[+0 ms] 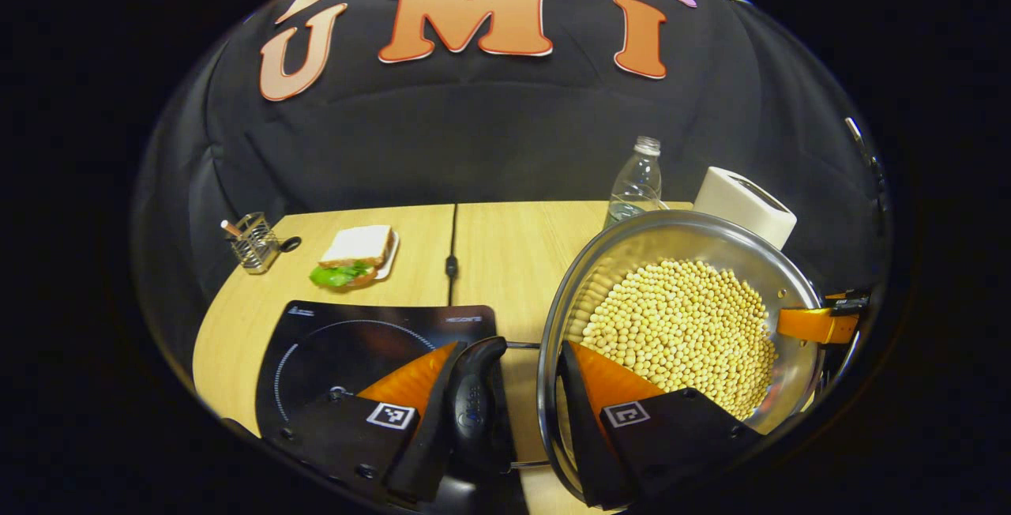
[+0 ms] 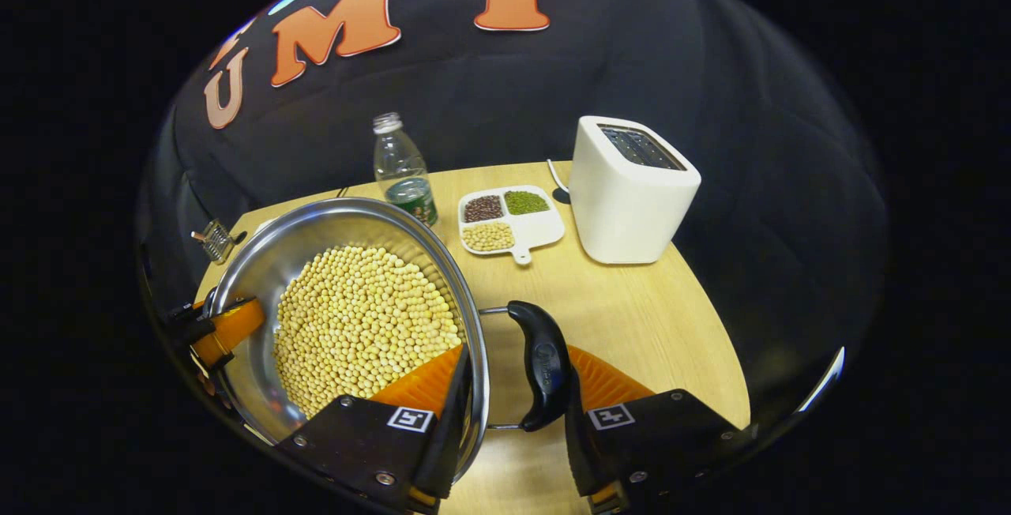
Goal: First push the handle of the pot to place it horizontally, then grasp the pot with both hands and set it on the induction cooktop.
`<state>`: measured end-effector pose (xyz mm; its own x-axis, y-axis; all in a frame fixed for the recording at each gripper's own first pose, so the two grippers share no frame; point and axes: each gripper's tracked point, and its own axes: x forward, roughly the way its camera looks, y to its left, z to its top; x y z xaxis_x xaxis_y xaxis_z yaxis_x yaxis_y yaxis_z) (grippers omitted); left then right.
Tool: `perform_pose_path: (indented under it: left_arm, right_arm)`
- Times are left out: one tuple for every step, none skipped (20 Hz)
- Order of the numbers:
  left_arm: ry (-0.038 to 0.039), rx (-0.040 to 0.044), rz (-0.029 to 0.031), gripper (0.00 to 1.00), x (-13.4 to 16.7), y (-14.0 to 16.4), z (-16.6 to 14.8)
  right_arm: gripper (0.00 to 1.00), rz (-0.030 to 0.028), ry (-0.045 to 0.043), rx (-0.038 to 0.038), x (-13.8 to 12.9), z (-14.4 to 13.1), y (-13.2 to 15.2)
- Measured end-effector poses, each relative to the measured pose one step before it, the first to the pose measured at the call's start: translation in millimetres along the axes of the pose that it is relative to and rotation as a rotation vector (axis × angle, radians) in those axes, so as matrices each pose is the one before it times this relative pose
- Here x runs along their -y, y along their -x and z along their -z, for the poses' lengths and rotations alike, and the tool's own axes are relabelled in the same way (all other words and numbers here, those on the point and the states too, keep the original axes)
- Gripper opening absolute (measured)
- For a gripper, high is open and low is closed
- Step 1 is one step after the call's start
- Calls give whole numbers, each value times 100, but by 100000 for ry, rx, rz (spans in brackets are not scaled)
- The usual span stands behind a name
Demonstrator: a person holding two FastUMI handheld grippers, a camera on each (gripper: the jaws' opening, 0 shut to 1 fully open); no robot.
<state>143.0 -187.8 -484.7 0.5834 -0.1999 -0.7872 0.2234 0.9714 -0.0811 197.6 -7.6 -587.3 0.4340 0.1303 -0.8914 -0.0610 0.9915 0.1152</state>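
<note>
The pot [image 1: 679, 317], a steel pan loaded with pale yellow beans [image 1: 687, 329], sits between the 2 grippers near the front edge of the desk [image 1: 505, 254], just right of the black induction cooktop [image 1: 347, 349], which lies at the desk's front left part. In the left gripper view the left gripper [image 1: 528, 400] straddles the pot's near side: 1 finger is inside the rim over the beans, the other lies outside against the black side handle [image 1: 478, 396], so rim and handle sit between its fingers; whether both press is hard to make out. In the right gripper view the right gripper [image 2: 513, 404] does the same on the opposite side, 1 finger inside the rim, the other just outside the second black handle [image 2: 541, 365], with a visible gap between rim and handle. Each handle carries a small embossed mark too blurred to read, and the cooktop's pale printing at its far corners is also illegible. The square black-and-white markers on the fingers are codes, not words. Toward the back edge stand a clear bottle [image 2: 403, 171] with a dark label that cannot be read, a white toaster [image 2: 632, 191], and a divided white tray [image 2: 509, 219] holding 3 kinds of beans. At the far left corner are a wire holder [image 1: 254, 242] and a sandwich [image 1: 355, 256] on a plate. The pot hides part of the toaster in the left gripper view.
</note>
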Motion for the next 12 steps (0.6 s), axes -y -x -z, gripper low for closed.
perform_pose_path:
  left_arm:
    - [585,12,-911,69,-1101,610,-18]
    - [81,-221,-970,72,-1105,663,135]
    - [115,73,-918,72,-997,538,0]
    - [-23,-28,-962,72,-1056,628,4]
    - [137,389,-957,72,-1069,468,-127]
    - [344,30,-851,72,-1003,539,30]
    - [113,332,-735,72,-1056,412,-8]
    - [97,-289,-795,72,-1100,386,61]
    - [180,-228,-902,68,-977,330,-11]
    - [325,1,-1028,72,-1069,456,-30]
    - [102,97,-962,72,-802,288,-190]
    - [50,553,-1236,72,-1042,187,-140]
  right_arm:
    - [57,-934,940,-252,-34,62,-230]
    - [57,-653,167,-429,222,-119,2]
    - [57,-848,583,-350,31,-144,-96]
    - [52,-700,408,-184,58,-179,67]
    - [57,-855,959,-142,-64,-200,-242]
    - [57,-765,715,148,206,8,-344]
    - [52,-777,1110,201,8,-176,-27]
    - [57,-712,797,-121,353,-185,318]
    - [52,-834,747,-307,81,-251,-72]
    - [52,-820,113,-266,281,-244,-15]
    - [57,-912,265,-107,60,-281,-93]
    - [57,-924,-74,72,147,-133,-229]
